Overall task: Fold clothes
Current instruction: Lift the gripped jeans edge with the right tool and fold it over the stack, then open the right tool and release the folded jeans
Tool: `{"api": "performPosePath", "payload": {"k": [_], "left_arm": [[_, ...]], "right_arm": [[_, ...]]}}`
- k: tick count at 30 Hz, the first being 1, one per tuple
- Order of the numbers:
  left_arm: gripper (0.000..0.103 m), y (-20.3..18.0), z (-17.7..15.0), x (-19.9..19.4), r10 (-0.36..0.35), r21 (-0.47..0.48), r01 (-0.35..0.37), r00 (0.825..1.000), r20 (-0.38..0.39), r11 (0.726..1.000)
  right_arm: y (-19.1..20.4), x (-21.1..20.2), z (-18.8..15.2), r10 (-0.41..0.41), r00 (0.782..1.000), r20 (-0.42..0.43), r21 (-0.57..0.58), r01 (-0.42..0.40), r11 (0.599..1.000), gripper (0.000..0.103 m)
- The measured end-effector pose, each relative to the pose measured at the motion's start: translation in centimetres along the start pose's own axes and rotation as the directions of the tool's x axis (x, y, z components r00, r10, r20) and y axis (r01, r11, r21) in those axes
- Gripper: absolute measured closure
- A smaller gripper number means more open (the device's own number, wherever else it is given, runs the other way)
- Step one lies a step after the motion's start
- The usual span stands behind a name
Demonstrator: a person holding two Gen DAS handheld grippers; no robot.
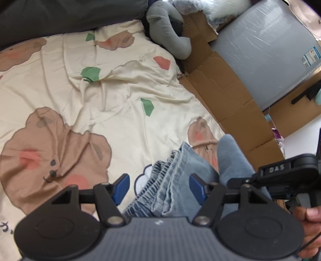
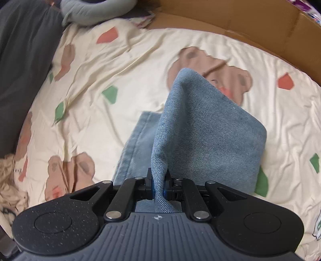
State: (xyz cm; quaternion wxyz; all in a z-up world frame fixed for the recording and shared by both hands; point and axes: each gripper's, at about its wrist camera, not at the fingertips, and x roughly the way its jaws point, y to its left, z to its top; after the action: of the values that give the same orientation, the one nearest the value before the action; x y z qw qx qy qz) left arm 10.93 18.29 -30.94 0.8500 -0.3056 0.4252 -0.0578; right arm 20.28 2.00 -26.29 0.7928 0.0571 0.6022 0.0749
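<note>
Light blue jeans [image 1: 176, 180] lie on a cream bedsheet [image 1: 112, 112] printed with bears. In the left wrist view their gathered elastic waistband sits between the fingers of my left gripper [image 1: 159, 188], which is open; its blue pads stand wide apart and do not squeeze the cloth. My right gripper [image 2: 158, 186] is shut on a fold of the jeans [image 2: 200, 124], and the denim rises from its pads in a raised peak over a flat hemmed layer [image 2: 138, 138]. The right gripper's black body [image 1: 289, 174] shows at the right edge of the left wrist view, next to the lifted denim.
A dark grey blanket [image 1: 66, 18] lies at the far edge of the bed, with a grey plush toy [image 1: 168, 34] beside it. Flattened cardboard [image 1: 226, 94] runs along the bed's right side by a grey wrapped box [image 1: 266, 52]. Crumpled beige cloth [image 2: 10, 180] lies at the left.
</note>
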Motion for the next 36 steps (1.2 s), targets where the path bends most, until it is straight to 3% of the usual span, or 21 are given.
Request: {"api": "performPosePath", "payload": {"k": [7, 20, 24, 26, 31, 36], "left_arm": [[0.035, 1.5, 0.3, -0.5, 0.047, -0.037, -0.046, 0.999, 0.020, 0.998], [0.035, 1.9, 0.2, -0.8, 0.055, -0.051, -0.054, 0.998, 0.022, 0.997], [0.035, 2.1, -0.1, -0.6, 0.066, -0.052, -0.065, 0.998, 0.011, 0.997], [0.036, 2.2, -0.2, -0.7, 0.076, -0.055, -0.075, 0.997, 0.014, 0.996], [0.037, 2.8, 0.2, -1.6, 0.114, -0.080, -0.109, 0.992, 0.054, 0.991], [0.037, 2.1, 0.4, -1.8, 0.092, -0.073, -0.088, 0.994, 0.056, 0.993]], "right_arm": [[2.3, 1.7, -0.8, 0.002, 1.000, -0.005, -0.032, -0.002, 0.999, 0.097], [4.1, 4.1, -1.1, -0.015, 0.999, -0.049, -0.051, 0.012, 0.999, 0.095], [5.0, 4.8, -1.3, -0.001, 0.998, -0.065, -0.064, -0.003, 0.998, 0.087], [5.2, 4.8, -1.1, 0.012, 0.997, -0.078, -0.054, -0.017, 0.998, 0.082], [4.6, 3.4, -0.5, 0.105, 0.990, -0.098, 0.003, -0.106, 0.994, 0.079], [3.4, 0.7, 0.2, 0.187, 0.978, -0.090, 0.008, -0.187, 0.982, 0.076]]}}
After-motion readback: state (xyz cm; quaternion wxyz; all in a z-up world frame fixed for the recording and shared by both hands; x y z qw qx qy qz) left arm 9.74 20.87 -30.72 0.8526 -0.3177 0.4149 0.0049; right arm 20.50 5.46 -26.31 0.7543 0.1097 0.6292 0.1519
